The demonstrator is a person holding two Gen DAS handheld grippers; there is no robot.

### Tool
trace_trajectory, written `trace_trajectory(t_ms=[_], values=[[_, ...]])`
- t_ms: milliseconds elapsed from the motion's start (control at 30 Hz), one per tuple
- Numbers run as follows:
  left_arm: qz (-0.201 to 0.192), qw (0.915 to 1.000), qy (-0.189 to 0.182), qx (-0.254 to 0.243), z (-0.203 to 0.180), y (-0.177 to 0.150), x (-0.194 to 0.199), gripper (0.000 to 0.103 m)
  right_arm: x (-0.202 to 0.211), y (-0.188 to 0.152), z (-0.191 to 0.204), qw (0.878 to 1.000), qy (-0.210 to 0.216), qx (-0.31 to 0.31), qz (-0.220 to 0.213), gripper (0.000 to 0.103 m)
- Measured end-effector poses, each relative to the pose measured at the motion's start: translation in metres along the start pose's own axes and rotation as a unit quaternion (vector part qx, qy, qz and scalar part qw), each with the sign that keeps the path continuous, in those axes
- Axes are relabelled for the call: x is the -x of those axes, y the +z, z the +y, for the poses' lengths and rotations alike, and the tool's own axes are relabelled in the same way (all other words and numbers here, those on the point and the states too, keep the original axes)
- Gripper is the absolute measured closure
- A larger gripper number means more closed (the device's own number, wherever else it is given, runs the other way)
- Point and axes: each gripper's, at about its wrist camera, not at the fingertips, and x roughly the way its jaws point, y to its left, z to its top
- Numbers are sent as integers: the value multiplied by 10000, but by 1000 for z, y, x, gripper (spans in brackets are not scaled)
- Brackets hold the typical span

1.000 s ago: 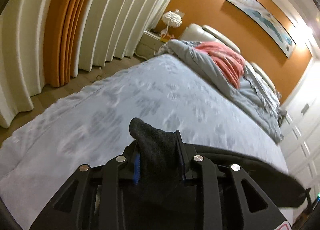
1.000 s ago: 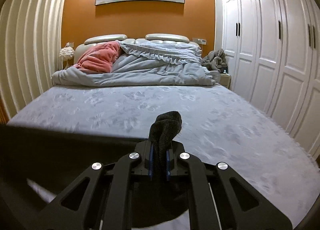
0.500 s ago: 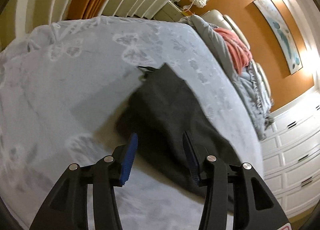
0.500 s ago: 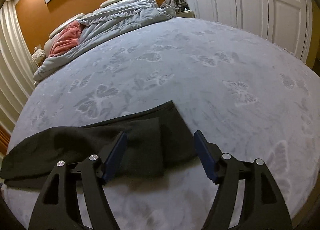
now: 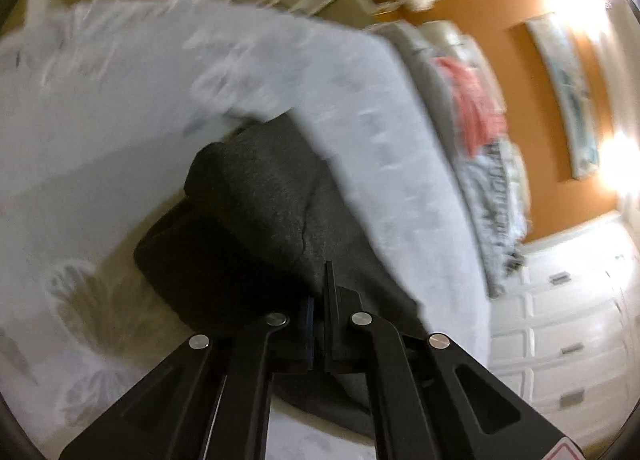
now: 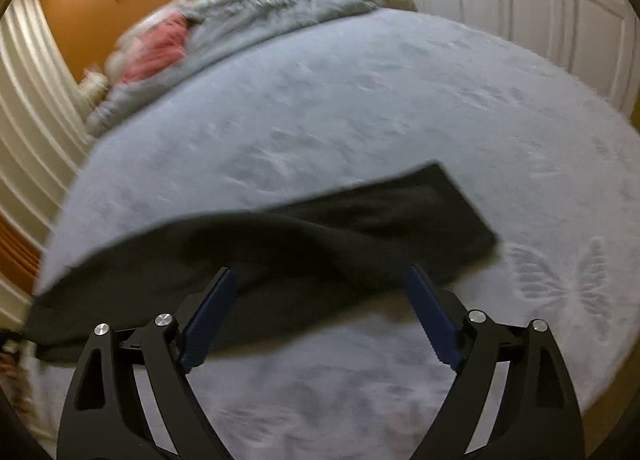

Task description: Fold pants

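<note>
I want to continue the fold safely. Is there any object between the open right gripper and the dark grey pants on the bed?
Nothing visible stands between them. The right gripper is open directly over the dark grey fabric pants, which lie on the pale grey butterfly-patterned bedspread. The left gripper is shut on the pants.
</note>
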Motion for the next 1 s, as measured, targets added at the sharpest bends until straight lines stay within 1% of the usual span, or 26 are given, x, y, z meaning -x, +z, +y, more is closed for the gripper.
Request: trace_trajectory(t_ms=[33, 67, 133, 200, 233, 300, 333, 367, 433, 467, 500, 533, 600, 633, 667, 700, 733, 767, 800, 833, 900, 933, 967, 1000], values=[[-10, 9999, -145, -16, -2, -1, 8, 102, 3, 0, -5, 10000, -9, -46, -43, 21], [5, 9998, -174, -40, -1, -3, 11, 102, 6, 1, -15, 9998, -5, -165, -77, 21], [139, 9999, 25, -87, 7, -3, 6, 102, 1, 3, -27, 9995, 11, -330, -9, 21], [317, 9992, 259, 29, 18, -4, -4, 102, -16, 4, -37, 9986, 4, -487, 193, 21], [399, 9986, 325, 95, 24, -3, -9, 102, -25, 5, -40, 9982, -103, -518, 282, 22], [437, 9981, 429, 95, 29, -2, -12, 102, -43, 8, -50, 9953, -659, -630, 323, 22], [445, 9980, 448, 78, 28, -2, -13, 102, -48, 9, -56, 9940, -745, -726, 336, 22], [437, 9979, 474, 52, 27, -2, -14, 102, -55, 10, -63, 9927, -724, -895, 359, 23], [410, 9976, 549, -38, 25, -1, -17, 102, -67, 10, -70, 9914, -600, -1050, 493, 41], [392, 9975, 587, -91, 23, 0, -19, 102, -74, 10, -70, 9911, -561, -1021, 651, 72], [382, 9974, 593, -114, 23, 0, -20, 102, -75, 13, -68, 9917, -547, -951, 677, 101], [360, 9973, 619, -162, 21, 1, -21, 102, -67, 17, -66, 9930, -518, -926, 529, 101], [332, 9971, 634, -249, 19, 1, -23, 102, -14, 45, -54, 9955, -62, -865, -392, 101], [313, 9969, 665, -295, 19, 0, -22, 102, 14, 56, -51, 9930, 145, -804, -850, 101], [304, 9966, 693, -334, 23, -1, -20, 102, 31, 62, -49, 9904, 218, -745, -1142, 101], [314, 9962, 714, -375, 24, -2, -21, 102, 40, 67, -49, 9888, 159, -647, -1334, 101], [326, 9958, 758, -401, 25, -2, -22, 102, 32, 69, -52, 9907, -102, -477, -1270, 101], [340, 9953, 805, -426, 25, -2, -23, 102, 15, 67, -59, 9932, -294, -455, -1027, 101], [345, 9946, 870, -453, 26, -2, -25, 102, -9, 60, -70, 9951, -473, -544, -679, 101], [344, 9942, 913, -451, 27, -1, -26, 102, -41, 47, -85, 9952, -640, -721, -195, 101], [363, 9942, 934, -384, 30, -1, -27, 102, -74, 31, -99, 9935, -797, -710, 392, 101], [365, 9942, 938, -366, 32, 0, -27, 102, -78, 28, -101, 9932, -826, -667, 475, 100], [374, 9942, 932, -381, 32, 0, -27, 102, -75, 27, -101, 9933, -849, -656, 437, 97], [373, 9938, 961, -414, 33, 0, -27, 101, -67, 28, -100, 9928, -925, -657, 372, 89]])
